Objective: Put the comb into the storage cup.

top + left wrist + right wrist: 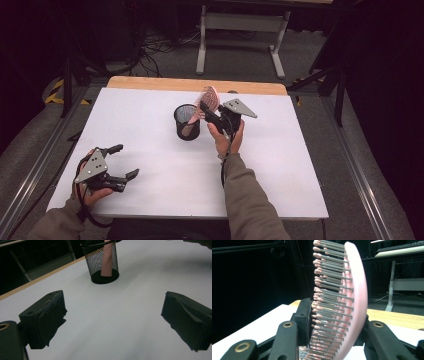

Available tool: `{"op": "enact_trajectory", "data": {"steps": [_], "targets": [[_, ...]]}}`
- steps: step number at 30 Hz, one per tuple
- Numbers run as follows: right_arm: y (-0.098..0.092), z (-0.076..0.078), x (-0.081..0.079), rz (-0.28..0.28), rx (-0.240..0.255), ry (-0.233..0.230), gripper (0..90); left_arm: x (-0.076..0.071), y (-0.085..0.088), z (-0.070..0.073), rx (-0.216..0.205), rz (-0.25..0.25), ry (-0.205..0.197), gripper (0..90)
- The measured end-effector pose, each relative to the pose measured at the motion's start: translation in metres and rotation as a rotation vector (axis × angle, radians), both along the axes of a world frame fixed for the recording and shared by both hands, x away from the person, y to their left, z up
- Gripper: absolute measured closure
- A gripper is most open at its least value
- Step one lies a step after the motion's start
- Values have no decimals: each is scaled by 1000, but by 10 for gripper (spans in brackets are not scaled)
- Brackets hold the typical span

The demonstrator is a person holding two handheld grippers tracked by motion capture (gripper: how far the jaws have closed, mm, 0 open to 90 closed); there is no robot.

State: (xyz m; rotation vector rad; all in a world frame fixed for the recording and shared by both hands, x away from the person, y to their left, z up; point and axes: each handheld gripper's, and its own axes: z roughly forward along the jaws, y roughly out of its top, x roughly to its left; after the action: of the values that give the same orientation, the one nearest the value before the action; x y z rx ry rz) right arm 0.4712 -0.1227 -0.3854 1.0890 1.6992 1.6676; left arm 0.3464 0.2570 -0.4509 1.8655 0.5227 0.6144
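Observation:
A pink hairbrush (209,97) with grey, pink-tipped bristles stands tilted, its handle (107,262) down inside a black mesh cup (186,122) near the table's middle. My right gripper (206,111) is shut on the brush head just right of the cup. In the right gripper view one pad presses the bristle tips and the other sits behind the brush's (354,290) pink back. My left gripper (127,160) rests low at the table's front left, open with nothing between its jaws. It points toward the mesh cup (91,265).
The white table top (280,165) has a wooden strip (150,82) along its far edge. A grey metal stand (240,22) and cables lie on the floor beyond. Metal rails run along both sides of the table.

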Motion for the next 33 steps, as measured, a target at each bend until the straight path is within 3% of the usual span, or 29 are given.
{"op": "enact_trajectory", "data": {"steps": [7, 13, 25, 33], "targets": [[0, 0, 0, -6, -6, 8, 602, 0, 0, 0, -1, 2, 5, 66], [4, 4, -3, -44, -96, -8, 502, 0, 2, 1, 0, 7, -1, 66], [3, 8, -4, -96, -165, -26, 379, 1, 2, 1, 5, 8, -2, 64], [5, 11, -8, -94, -204, -42, 323, 1, 2, 1, 1, 11, -3, 64]]}}
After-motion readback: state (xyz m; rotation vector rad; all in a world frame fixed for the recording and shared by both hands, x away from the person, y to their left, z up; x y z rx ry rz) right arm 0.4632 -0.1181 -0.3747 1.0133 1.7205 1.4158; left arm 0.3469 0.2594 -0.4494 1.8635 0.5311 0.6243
